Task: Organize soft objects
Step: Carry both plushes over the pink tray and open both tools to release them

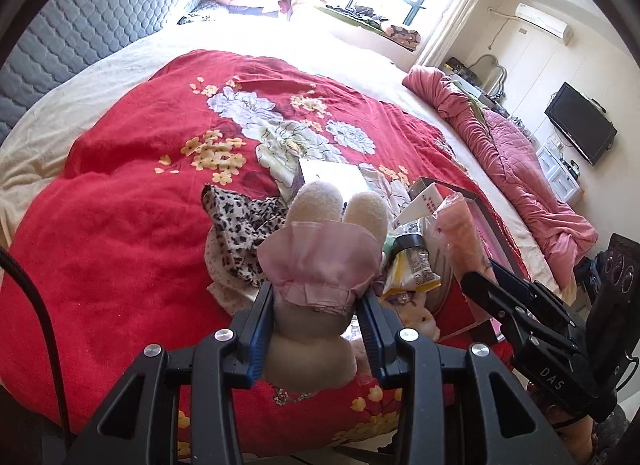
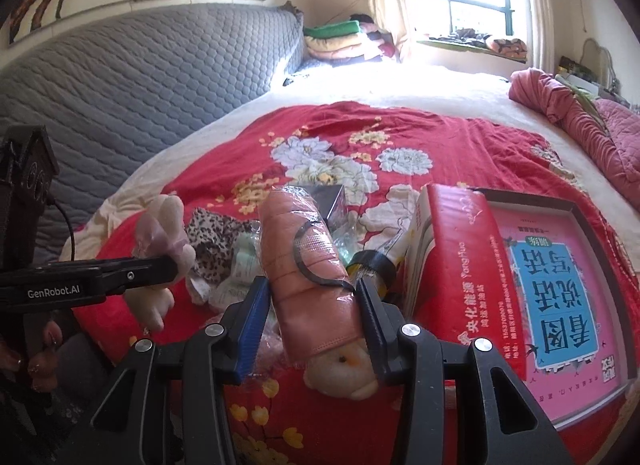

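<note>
My left gripper (image 1: 318, 297) is shut on a cream plush bunny in a pink dress (image 1: 320, 261), held above the red floral bedspread (image 1: 132, 249). The bunny also shows in the right wrist view (image 2: 160, 245). My right gripper (image 2: 314, 291) is shut on a peach folded cloth in clear plastic wrap (image 2: 308, 265); it shows in the left wrist view (image 1: 460, 233) too. A leopard-print cloth (image 1: 240, 225) and a small cream plush toy (image 2: 344, 371) lie on the bedspread among the pile.
A red box (image 2: 460, 265) leans on a tray holding a pink and blue book (image 2: 560, 285). A dark-capped jar (image 1: 412, 249), a yellow packet (image 1: 404, 273) and a white box (image 1: 332, 177) lie nearby. A rumpled pink quilt (image 1: 520, 161) lies at the right. The grey headboard (image 2: 140, 73) stands behind.
</note>
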A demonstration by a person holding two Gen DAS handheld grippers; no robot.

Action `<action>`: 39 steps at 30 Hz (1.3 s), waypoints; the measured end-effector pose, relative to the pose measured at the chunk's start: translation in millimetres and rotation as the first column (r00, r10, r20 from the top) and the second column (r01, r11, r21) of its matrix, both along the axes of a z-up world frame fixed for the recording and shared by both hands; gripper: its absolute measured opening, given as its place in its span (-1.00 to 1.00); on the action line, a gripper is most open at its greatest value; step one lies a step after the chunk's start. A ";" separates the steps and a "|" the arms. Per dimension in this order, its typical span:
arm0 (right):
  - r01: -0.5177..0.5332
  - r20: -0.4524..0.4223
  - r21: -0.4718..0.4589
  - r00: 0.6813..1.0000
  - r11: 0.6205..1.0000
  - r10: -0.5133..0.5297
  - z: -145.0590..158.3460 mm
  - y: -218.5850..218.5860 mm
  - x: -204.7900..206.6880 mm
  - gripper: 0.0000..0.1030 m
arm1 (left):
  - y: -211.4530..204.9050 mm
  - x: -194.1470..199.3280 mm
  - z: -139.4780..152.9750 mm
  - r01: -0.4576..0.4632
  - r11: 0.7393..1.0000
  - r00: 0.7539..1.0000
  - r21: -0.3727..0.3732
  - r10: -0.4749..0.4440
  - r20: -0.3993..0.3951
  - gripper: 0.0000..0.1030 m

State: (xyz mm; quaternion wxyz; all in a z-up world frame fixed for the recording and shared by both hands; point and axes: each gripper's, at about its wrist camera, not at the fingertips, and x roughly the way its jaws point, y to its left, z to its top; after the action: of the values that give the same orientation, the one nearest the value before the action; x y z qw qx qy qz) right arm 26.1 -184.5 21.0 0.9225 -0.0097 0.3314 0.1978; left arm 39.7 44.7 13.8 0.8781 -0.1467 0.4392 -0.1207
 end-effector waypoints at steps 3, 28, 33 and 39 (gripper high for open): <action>0.024 0.040 0.008 0.999 1.000 -0.024 11.0 -9.4 -6.0 -0.10 | -12.3 0.4 10.9 0.022 1.000 1.000 0.008 -0.022 0.018 -0.22; 0.516 0.087 0.096 0.848 0.851 -0.524 28.4 -200.1 -25.1 -0.11 | -221.8 38.6 60.6 0.362 0.932 0.932 0.032 -0.362 0.029 -0.21; 0.599 0.021 0.116 0.796 0.792 -0.605 12.2 -239.4 -26.7 -0.11 | -264.6 54.7 42.2 0.416 0.908 0.909 0.038 -0.414 -0.049 -0.21; 0.637 -0.037 0.116 0.769 0.762 -0.638 -5.6 -262.9 -24.6 -0.11 | -309.4 64.7 18.8 0.483 0.870 0.874 0.098 -0.472 -0.118 -0.21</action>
State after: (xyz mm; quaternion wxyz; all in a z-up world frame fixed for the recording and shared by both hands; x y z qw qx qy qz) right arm 1.5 -447.3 15.4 0.9344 0.1591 0.3001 -0.1075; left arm 104.4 -264.7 32.6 0.8077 0.0158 0.5076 -0.2996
